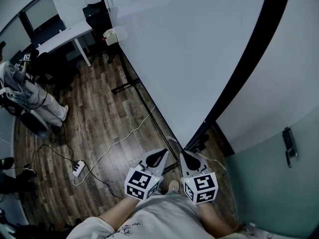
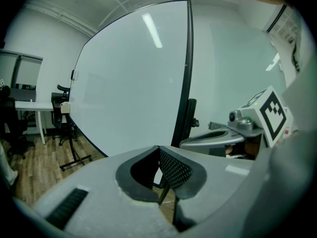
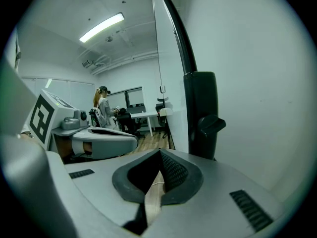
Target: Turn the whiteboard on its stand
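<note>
whiteboard (image 1: 189, 59) up front, desk (image 1: 65, 36) far l

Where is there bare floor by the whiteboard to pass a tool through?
Bare wood floor lies between the stand foot and the white cable. It is crowded around the power strip and in the gap between the whiteboard frame and the wall.
</note>
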